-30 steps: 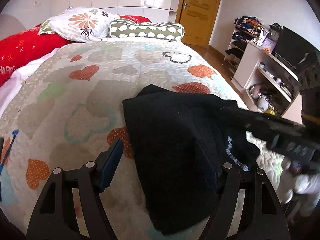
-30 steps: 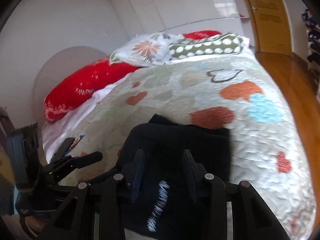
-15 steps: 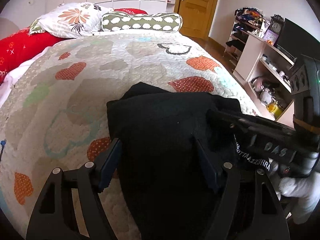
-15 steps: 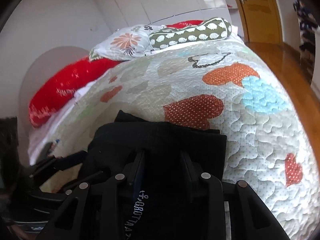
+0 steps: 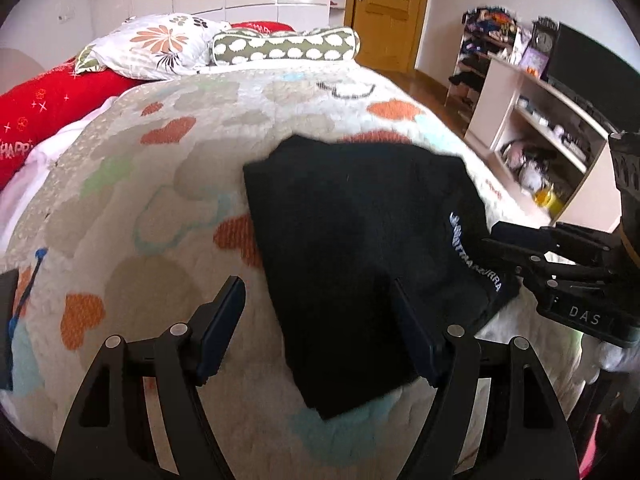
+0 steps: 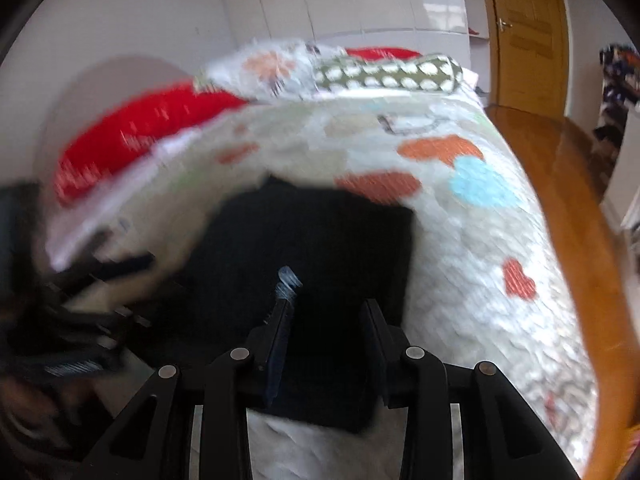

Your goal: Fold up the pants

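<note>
Both tools have backed toward the bed's [image 5: 168,208] foot; left tool [image 5: 316,332] gapes empty, right tool [image 6: 326,336] is opening, empty, over the folded pants [image 5: 360,240]; judge: press flat, square corners

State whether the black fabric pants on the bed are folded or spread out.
Folded: the black fabric pants lie as one compact rectangle on the heart-patterned quilt, no legs showing.

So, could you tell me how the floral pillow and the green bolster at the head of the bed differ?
The floral pillow is white with orange flowers, flat and broad; the green bolster is olive with white blobs, long and roll-shaped. The pillow leans on a red cushion; the bolster lies beside it, nearer the door. Both sit at the quilt's far end.
</note>
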Demonstrator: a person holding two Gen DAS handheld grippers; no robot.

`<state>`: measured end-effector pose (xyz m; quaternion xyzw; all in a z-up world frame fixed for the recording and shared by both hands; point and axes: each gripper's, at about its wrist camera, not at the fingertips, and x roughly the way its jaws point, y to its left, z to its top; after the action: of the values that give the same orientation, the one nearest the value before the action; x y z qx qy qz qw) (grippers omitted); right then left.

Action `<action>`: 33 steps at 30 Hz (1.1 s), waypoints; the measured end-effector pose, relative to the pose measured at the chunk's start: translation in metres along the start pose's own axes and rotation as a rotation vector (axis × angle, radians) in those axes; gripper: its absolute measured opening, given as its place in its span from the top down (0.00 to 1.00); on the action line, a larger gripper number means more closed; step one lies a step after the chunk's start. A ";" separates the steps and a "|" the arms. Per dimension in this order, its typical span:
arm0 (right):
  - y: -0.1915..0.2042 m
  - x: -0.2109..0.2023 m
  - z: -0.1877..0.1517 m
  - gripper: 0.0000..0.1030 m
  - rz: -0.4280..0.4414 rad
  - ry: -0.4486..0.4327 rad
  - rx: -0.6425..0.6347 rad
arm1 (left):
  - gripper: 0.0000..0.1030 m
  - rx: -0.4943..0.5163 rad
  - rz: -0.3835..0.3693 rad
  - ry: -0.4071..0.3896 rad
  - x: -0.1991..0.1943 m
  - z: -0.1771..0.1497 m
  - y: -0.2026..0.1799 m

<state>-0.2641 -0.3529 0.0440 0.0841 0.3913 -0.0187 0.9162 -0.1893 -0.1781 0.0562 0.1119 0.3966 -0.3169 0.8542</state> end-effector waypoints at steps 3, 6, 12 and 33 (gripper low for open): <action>-0.001 0.002 -0.013 0.64 -0.023 -0.013 -0.012 | 0.27 -0.028 -0.009 0.019 0.006 -0.007 0.002; 0.000 0.004 -0.013 0.61 -0.037 -0.008 -0.006 | 0.27 -0.048 -0.013 0.021 0.008 -0.009 0.004; -0.009 0.006 -0.016 0.52 0.022 0.022 0.103 | 0.27 -0.050 0.008 0.016 0.002 -0.010 0.000; 0.036 -0.058 -0.003 0.50 0.245 -0.244 0.074 | 0.27 -0.118 0.139 -0.114 -0.058 -0.017 0.020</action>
<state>-0.3027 -0.3188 0.0887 0.1619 0.2629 0.0685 0.9487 -0.2154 -0.1286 0.0870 0.0705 0.3565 -0.2388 0.9005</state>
